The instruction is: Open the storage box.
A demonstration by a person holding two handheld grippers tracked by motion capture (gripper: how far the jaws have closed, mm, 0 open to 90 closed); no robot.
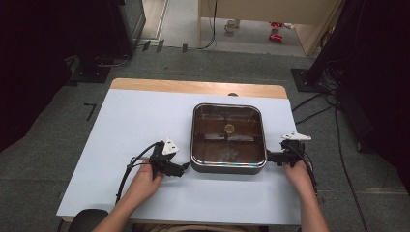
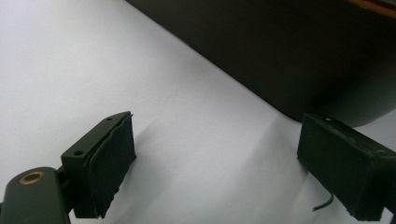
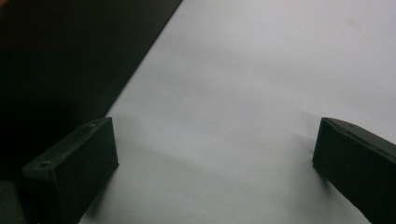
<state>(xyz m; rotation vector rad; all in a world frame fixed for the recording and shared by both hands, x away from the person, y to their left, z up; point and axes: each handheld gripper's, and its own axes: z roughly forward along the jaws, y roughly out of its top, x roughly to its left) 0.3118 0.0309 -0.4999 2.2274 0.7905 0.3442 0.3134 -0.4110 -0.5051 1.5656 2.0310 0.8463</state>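
The square pan with a glass lid [image 1: 228, 137] stands in the middle of the white table cover [image 1: 130, 121], and the 2 grippers lie low at its near corners. The left gripper [image 1: 183, 168] is just beside the left corner, its jaws wide apart with nothing between them; the right gripper [image 1: 269, 156] is equally spread and empty at the right corner. I judge this as the approach step: next, both should slide inward and close on the pan's sides [image 2: 299, 60] evenly.
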